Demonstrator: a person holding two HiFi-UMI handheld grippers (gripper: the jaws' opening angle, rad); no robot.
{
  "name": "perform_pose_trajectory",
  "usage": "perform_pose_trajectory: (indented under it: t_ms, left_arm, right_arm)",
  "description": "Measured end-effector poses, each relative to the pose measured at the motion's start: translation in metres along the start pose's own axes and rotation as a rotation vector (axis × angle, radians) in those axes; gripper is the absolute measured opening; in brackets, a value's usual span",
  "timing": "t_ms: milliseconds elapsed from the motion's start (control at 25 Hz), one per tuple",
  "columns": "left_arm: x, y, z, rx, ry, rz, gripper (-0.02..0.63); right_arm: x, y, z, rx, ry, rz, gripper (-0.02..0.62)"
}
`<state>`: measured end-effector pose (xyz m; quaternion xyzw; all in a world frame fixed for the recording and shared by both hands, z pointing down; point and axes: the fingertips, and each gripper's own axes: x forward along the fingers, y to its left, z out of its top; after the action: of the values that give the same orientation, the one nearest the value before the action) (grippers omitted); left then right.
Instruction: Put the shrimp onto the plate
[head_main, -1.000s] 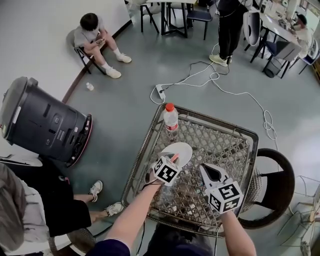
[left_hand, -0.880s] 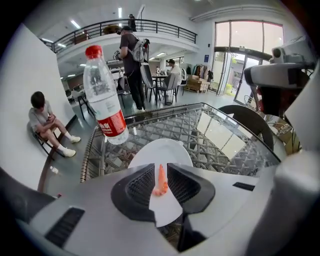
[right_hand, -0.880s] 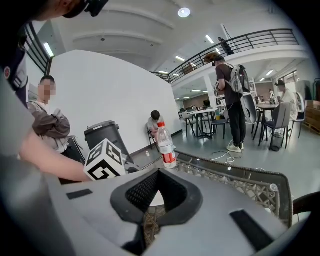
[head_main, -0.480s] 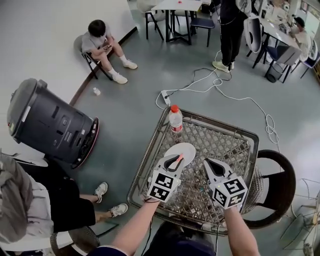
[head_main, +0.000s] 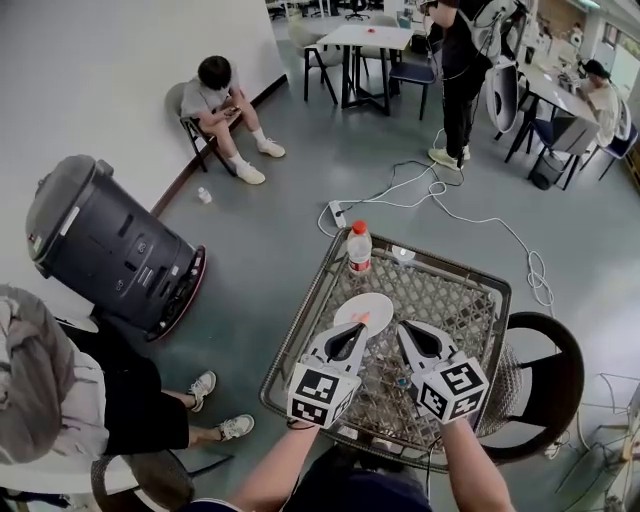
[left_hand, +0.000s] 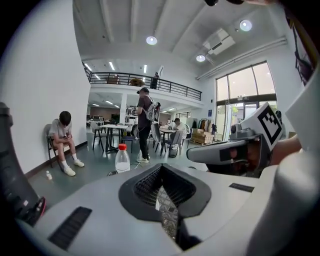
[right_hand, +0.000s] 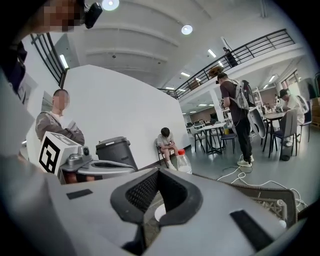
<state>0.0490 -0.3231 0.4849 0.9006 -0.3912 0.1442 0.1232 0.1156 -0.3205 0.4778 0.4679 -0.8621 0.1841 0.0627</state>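
Observation:
A white plate (head_main: 368, 305) lies on the wicker table (head_main: 470, 290) with its mesh top. A small orange shrimp (head_main: 362, 318) rests on the plate's near part. My left gripper (head_main: 356, 330) hovers just short of the plate's near edge, its jaws closed with nothing between them. My right gripper (head_main: 407, 332) is level with it to the right, also shut and empty. In the left gripper view the left gripper (left_hand: 161, 175) points towards the bottle. In the right gripper view a sliver of the plate (right_hand: 161, 212) shows through the right gripper (right_hand: 156, 180).
A water bottle (head_main: 358, 247) with a red cap stands at the table's far left corner, also the bottle (left_hand: 122, 159) in the left gripper view. A black bin (head_main: 110, 250) is on the floor to the left, a dark chair (head_main: 555, 370) at right. Cables (head_main: 440, 190) cross the floor beyond.
Both grippers have drawn back towards me, the left one off the plate. The shrimp stays on the plate. The head view has tilted up a little.

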Motion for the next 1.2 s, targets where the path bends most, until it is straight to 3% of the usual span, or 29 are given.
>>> perform_pose_trajectory:
  t_ms: [320, 1200]
  left_arm:
    - [-0.029, -0.023, 0.028, 0.001, -0.081, -0.031, 0.009]
    - [-0.053, -0.040, 0.036, 0.017, -0.112, -0.007, 0.009]
  right_arm:
    - [-0.011, 0.024, 0.026, -0.031, -0.061, 0.027, 0.006]
    - [-0.031, 0.045, 0.037, -0.064, -0.103, 0.067, 0.006]
